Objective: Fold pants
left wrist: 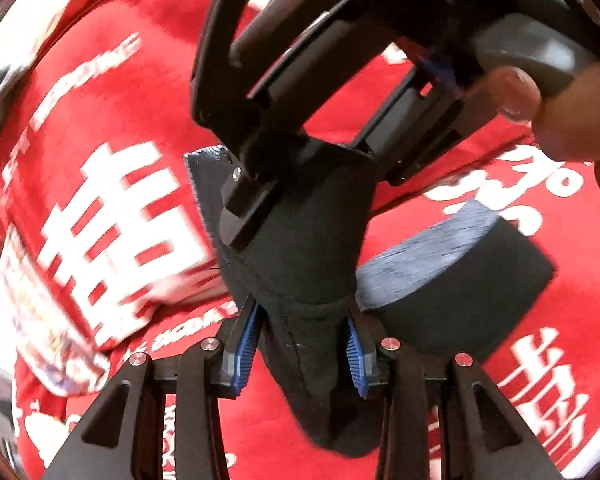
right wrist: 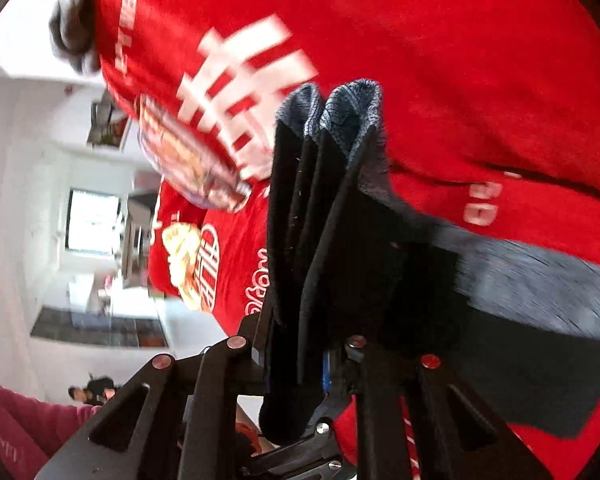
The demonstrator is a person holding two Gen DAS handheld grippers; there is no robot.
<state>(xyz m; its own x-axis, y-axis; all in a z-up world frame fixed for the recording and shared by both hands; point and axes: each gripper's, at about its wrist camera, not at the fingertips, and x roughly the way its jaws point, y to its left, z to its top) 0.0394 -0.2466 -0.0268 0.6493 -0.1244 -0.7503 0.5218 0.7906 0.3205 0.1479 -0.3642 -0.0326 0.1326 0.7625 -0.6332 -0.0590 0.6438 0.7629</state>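
Both your grippers, left gripper [left wrist: 306, 344] and right gripper [right wrist: 296, 364], clamp the pants [left wrist: 300, 248], lifted above the red cloth [left wrist: 112, 92]. Soft, limp fabric trails toward 3 o'clock; grip bunched edges, since 1 layer slips.

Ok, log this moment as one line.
left gripper: shut on black pants | right gripper: shut on pants | red cloth beneath

Both my wrist cameras looked down along their fingers, very close to the black pants [left wrist: 300, 240] over the red cloth [left wrist: 100, 100]; both views shared these, though motion blurred them.
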